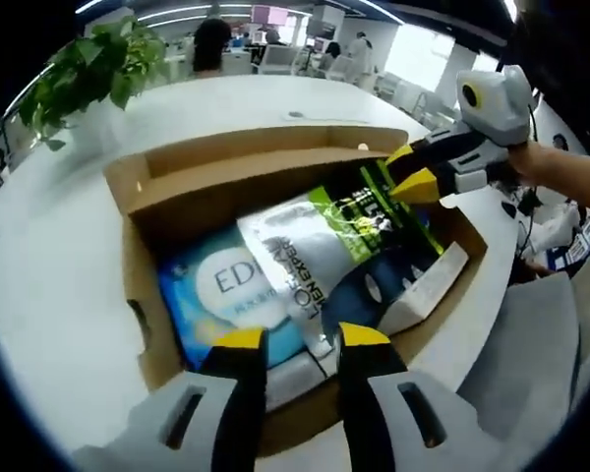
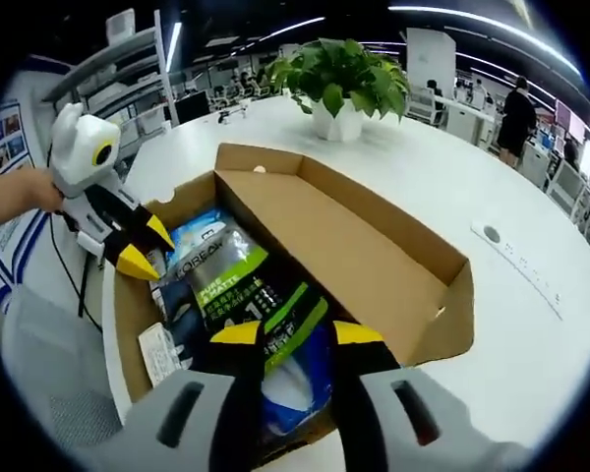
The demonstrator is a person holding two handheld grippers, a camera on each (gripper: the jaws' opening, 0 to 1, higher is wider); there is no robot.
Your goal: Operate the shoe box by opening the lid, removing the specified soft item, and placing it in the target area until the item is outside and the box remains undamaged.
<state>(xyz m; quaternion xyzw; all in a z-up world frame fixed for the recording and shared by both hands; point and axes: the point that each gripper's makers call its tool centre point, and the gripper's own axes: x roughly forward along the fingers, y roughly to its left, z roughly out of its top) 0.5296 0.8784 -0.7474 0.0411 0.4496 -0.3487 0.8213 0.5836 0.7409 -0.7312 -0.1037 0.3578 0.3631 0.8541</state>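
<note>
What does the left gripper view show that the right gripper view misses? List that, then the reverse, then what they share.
Left gripper view: the "ED" lettering on the blue pack, and the right gripper, open. Right gripper view: the plant's white pot, a shelf rack, and the left gripper, open. Shared: the open cardboard box, the silver-green pouch, the plant, the white table.
</note>
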